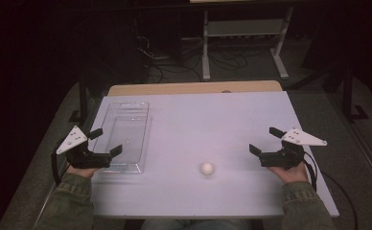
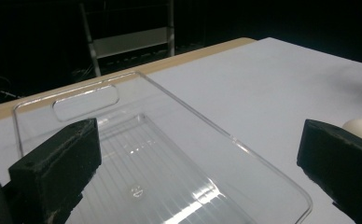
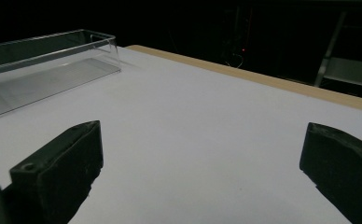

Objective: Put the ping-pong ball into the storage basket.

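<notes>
Two open tongs (image 1: 105,142) (image 1: 265,141) — unmarked white ball (image 1: 206,168), clear tray (image 1: 125,136); no legible writing

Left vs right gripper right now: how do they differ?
The left gripper sits at the near end of the clear tray, jaws over its rim; the right gripper is over bare table. The white ball lies nearer the right gripper than the left. Both are open, hand-held and holding nothing.
</notes>
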{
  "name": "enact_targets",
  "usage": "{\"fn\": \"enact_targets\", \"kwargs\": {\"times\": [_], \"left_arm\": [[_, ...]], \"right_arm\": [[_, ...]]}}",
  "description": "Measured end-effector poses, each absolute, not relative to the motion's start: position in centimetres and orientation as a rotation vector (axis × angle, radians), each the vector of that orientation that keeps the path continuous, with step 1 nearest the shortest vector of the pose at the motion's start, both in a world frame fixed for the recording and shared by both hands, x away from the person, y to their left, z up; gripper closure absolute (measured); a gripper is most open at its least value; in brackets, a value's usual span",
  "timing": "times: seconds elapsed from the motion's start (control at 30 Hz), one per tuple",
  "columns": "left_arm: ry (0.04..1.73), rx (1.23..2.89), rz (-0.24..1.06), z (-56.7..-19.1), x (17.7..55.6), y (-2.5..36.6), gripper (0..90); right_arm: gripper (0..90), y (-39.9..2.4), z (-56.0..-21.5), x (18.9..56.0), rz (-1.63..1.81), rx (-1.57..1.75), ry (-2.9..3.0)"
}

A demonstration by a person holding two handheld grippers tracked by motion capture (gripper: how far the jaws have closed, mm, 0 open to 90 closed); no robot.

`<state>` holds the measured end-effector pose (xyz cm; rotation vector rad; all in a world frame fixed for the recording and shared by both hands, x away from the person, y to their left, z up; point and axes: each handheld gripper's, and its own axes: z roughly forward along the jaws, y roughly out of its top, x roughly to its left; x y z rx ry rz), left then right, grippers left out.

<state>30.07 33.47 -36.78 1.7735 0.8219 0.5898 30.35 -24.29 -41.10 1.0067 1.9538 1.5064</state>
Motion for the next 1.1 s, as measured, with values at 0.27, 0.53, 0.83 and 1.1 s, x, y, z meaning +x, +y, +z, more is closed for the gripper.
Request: {"fn": "enact_targets", "kwargs": {"times": [0.27,0.53,0.83,1.1], "left_arm": [[0.776,1.827,0.591,-36.1,30.4,32.3,0.0],[0.758,1.835,0.566,-35.3,30.9,31.7,0.0],[0.703,1.890,0.533,-33.7,31.6,30.5,0.0],[0.663,1.930,0.512,-32.9,32.4,29.4,0.0]], "right_arm": [[0.0,-24.3,-41.0,30.3,1.517,1.005,1.950],[0.0,-24.3,-41.0,30.2,1.519,0.999,1.953],[0.0,-24.3,-41.0,30.3,1.523,1.000,1.953],[0.0,-24.4,-41.0,30.3,1.528,1.003,1.950]]}}
